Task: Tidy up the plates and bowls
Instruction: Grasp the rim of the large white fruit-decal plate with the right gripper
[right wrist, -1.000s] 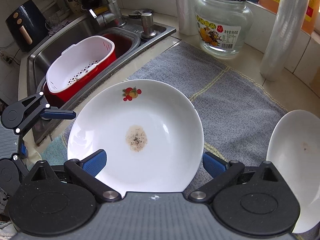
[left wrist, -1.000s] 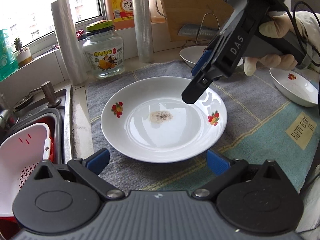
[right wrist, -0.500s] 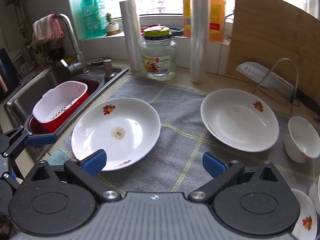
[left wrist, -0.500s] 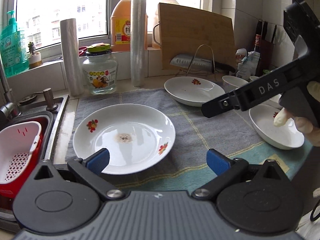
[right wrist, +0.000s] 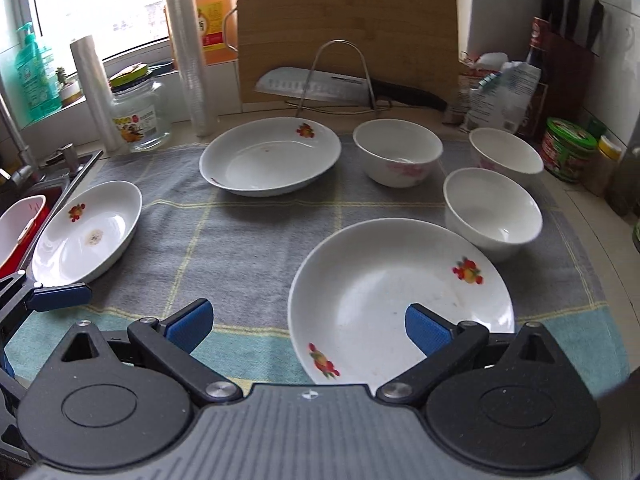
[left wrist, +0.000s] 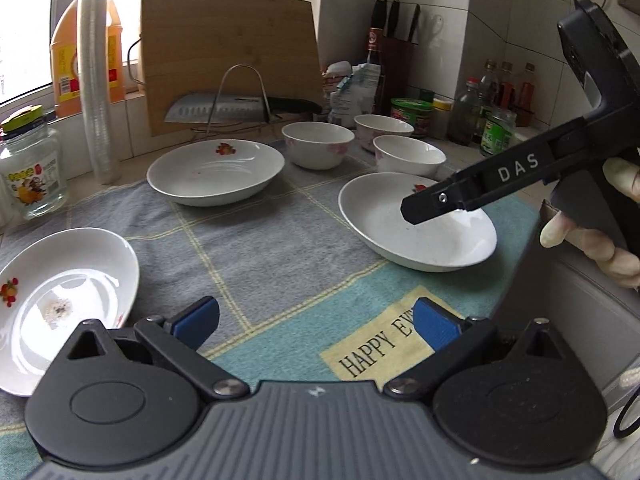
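Three white plates with fruit prints lie on a grey-blue mat [right wrist: 256, 236]: a stained one at the left [right wrist: 86, 234] [left wrist: 60, 300], one at the back [right wrist: 270, 156] [left wrist: 216, 170], one at the front right [right wrist: 400, 300] [left wrist: 416, 222]. Three white bowls [right wrist: 398, 152] [right wrist: 506, 158] [right wrist: 492, 212] stand at the back right. My right gripper [right wrist: 308, 326] is open and empty, its right pad over the near plate's rim; it also shows in the left wrist view [left wrist: 432, 204]. My left gripper [left wrist: 316, 322] is open and empty above the mat.
A knife on a wire rack [right wrist: 340, 88] and a cutting board [right wrist: 346, 28] stand behind the dishes. A glass jar [right wrist: 138, 120], film rolls and oil bottles line the window sill. The sink with a red-white basket [right wrist: 20, 224] lies left. Jars and bottles [right wrist: 568, 152] crowd the right.
Both grippers have swung right and pulled back from the stained plate. The stained plate now sits at the far left of both views, and the bowls and right plate have come into view.
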A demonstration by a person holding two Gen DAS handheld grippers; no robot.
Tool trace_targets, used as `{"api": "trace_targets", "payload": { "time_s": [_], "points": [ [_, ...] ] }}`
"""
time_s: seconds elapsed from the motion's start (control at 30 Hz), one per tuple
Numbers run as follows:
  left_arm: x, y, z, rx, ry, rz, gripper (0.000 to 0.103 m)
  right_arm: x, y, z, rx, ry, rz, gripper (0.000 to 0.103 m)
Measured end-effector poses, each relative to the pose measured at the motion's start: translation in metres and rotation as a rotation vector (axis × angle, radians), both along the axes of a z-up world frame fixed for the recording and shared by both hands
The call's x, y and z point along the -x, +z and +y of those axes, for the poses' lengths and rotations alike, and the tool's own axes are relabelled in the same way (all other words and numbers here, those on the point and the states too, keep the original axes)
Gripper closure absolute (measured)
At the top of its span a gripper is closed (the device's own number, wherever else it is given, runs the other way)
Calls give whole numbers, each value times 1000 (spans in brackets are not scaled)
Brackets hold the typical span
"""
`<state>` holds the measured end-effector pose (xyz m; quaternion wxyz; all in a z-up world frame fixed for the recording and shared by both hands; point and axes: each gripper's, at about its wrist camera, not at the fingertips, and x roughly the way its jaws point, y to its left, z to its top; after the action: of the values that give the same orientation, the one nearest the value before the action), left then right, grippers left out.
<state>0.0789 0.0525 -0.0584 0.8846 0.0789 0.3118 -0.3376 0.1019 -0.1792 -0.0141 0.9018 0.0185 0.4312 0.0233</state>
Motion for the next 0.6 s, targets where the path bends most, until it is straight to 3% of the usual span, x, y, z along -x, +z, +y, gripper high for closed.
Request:
{"api": "trace_targets", "payload": {
  "time_s": [0.3, 0.6],
  "points": [
    [-7, -15, -54, -72, -58, 48, 1, 0, -12, -68, -21, -83, 39, 0],
    [-7, -26, -97, -159, -70, 76, 1, -17, -38, -115, -106, -26, 116, 0]
  ]
}}
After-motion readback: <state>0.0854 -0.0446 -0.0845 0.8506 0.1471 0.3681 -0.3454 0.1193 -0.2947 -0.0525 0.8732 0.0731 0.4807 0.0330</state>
